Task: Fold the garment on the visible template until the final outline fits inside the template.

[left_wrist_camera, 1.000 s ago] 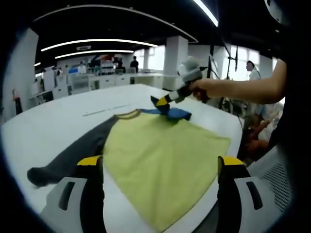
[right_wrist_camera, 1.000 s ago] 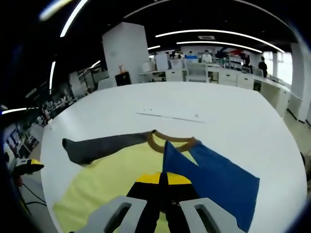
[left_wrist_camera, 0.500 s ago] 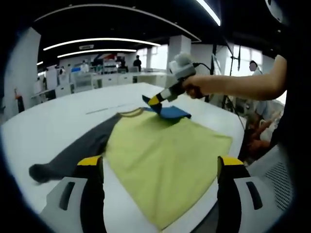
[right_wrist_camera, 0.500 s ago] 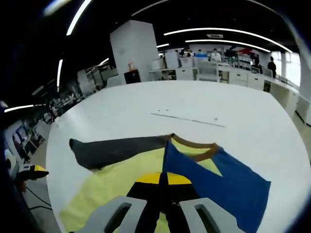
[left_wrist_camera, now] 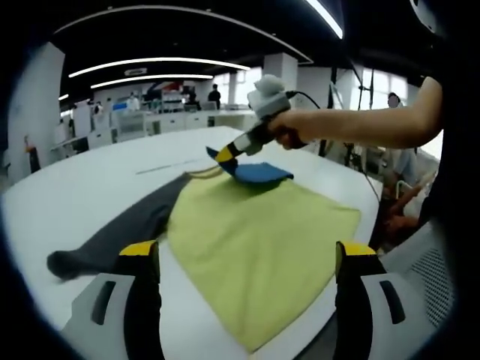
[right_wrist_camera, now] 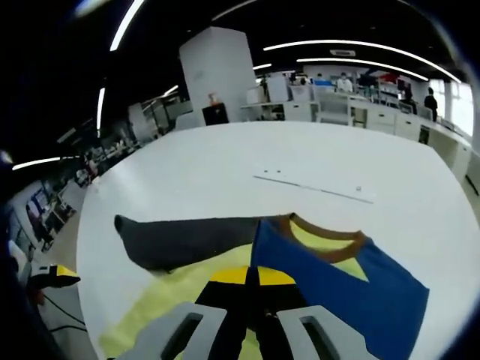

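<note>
A wide white tabletop (left_wrist_camera: pixel 90 180) carries a garment (left_wrist_camera: pixel 255 240) spread flat: yellow-green body, brown collar (right_wrist_camera: pixel 330 244), a dark grey sleeve (right_wrist_camera: pixel 180 238) stretched out sideways on the bare surface, and a blue sleeve (right_wrist_camera: pixel 352 289) raised off it. Beyond the collar a thin pale strip (right_wrist_camera: pixel 315 185) lies on the tabletop, apart from the cloth.

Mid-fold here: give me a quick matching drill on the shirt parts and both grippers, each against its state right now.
Column A:
1. blue short sleeve
2. dark grey long sleeve
3. left gripper
4. right gripper

Column B:
a. open, holding nothing, near the yellow-green shirt body
b. shut on cloth
c. lifted and pulled over the shirt
d. stretched flat on the round white table

Pairs: 1-c, 2-d, 3-a, 4-b
</note>
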Demonstrator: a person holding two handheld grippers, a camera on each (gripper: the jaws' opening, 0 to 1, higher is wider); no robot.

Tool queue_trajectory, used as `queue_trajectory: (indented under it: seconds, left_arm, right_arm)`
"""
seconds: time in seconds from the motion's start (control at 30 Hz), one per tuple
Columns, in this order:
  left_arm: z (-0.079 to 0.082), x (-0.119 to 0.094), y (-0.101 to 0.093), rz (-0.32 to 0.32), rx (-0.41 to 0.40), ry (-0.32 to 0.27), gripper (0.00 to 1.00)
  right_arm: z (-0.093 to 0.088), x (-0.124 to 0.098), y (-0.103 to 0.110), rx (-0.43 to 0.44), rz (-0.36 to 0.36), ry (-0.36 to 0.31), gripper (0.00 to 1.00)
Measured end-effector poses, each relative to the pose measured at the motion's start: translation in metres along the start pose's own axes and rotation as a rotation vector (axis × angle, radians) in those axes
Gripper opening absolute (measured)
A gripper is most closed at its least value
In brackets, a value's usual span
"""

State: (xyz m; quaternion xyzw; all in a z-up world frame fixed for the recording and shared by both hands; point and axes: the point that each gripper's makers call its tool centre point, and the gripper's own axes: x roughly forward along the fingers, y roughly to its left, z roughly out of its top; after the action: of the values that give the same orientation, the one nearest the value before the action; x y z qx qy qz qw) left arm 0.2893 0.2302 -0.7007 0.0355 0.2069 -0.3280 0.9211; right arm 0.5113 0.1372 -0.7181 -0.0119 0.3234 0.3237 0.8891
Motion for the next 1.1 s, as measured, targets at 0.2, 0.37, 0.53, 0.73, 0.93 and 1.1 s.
queue_trajectory:
  seconds: [0.2, 0.37, 0.53, 0.73, 0.93, 1.1]
  left_arm:
    - [-0.002, -0.001, 0.002, 0.007, -0.005, 0.001, 0.94]
    - [-0.003, -0.002, 0.003, 0.013, -0.007, 0.003, 0.94]
    - [-0.005, -0.004, 0.003, 0.020, -0.010, 0.004, 0.94]
    - [-0.005, -0.004, 0.004, 0.023, -0.011, 0.003, 0.94]
    - [-0.006, -0.005, 0.004, 0.026, -0.013, 0.004, 0.94]
    - [-0.007, -0.007, 0.007, 0.033, -0.015, 0.004, 0.94]
  right_arm:
    - [0.008, 0.004, 0.013, -0.013, 0.030, 0.000, 0.00]
    - [0.012, 0.008, 0.024, -0.031, 0.049, 0.004, 0.00]
    - [0.011, 0.012, 0.036, -0.061, 0.071, 0.021, 0.00]
    - [0.000, 0.019, 0.048, -0.098, 0.092, 0.051, 0.00]
    - [-0.021, 0.032, 0.055, -0.126, 0.105, 0.109, 0.00]
    - [-0.035, 0.040, 0.063, -0.157, 0.120, 0.138, 0.00]
